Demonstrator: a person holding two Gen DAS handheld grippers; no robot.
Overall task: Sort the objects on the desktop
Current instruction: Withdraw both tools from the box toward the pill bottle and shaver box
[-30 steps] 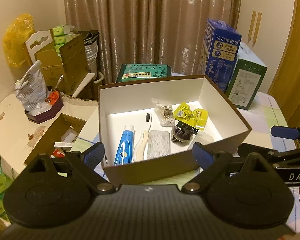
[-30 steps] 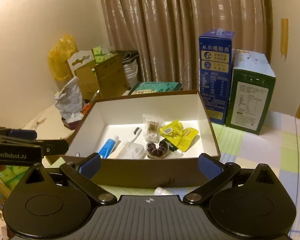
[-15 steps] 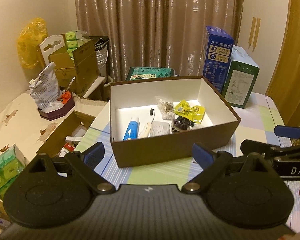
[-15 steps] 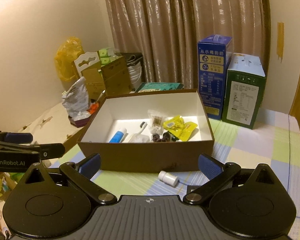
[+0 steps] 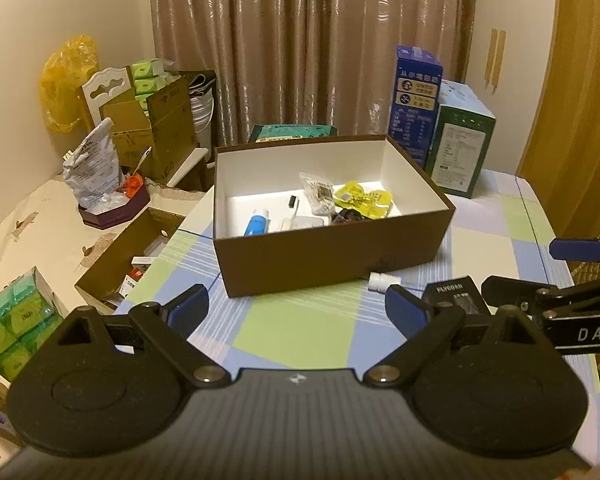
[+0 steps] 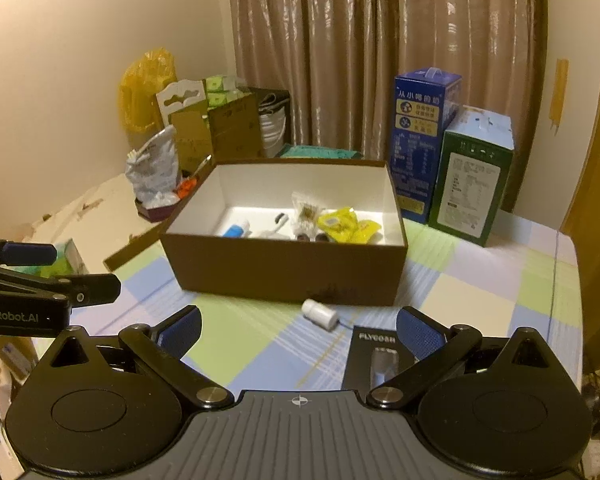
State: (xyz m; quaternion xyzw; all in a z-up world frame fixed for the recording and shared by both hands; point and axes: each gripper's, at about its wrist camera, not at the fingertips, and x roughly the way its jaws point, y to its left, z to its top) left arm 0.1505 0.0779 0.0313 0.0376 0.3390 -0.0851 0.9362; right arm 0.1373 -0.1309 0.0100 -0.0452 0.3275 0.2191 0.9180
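Observation:
A brown box (image 5: 332,258) (image 6: 284,270) with a white inside stands on the checked tablecloth. In it lie a blue tube (image 5: 257,222), a toothbrush (image 5: 293,204), a clear packet (image 5: 318,196) and a yellow pouch (image 5: 364,200) (image 6: 346,224). A small white bottle (image 5: 384,280) (image 6: 320,314) lies on its side in front of the box. Next to it sits a black FLYCO package (image 5: 456,298) (image 6: 376,356). My left gripper (image 5: 296,312) and right gripper (image 6: 298,330) hover open and empty, well back from the box.
A blue carton (image 5: 416,108) and a green carton (image 5: 462,152) stand behind the box on the right. Left of the table are an open cardboard box (image 5: 128,260), tissue packs (image 5: 12,328) and a purple tray with a bag (image 5: 112,208). Curtains hang behind.
Both grippers have drawn back and up from the box, which now looks smaller. The white bottle and black package have come into view in front of it. Both stay open.

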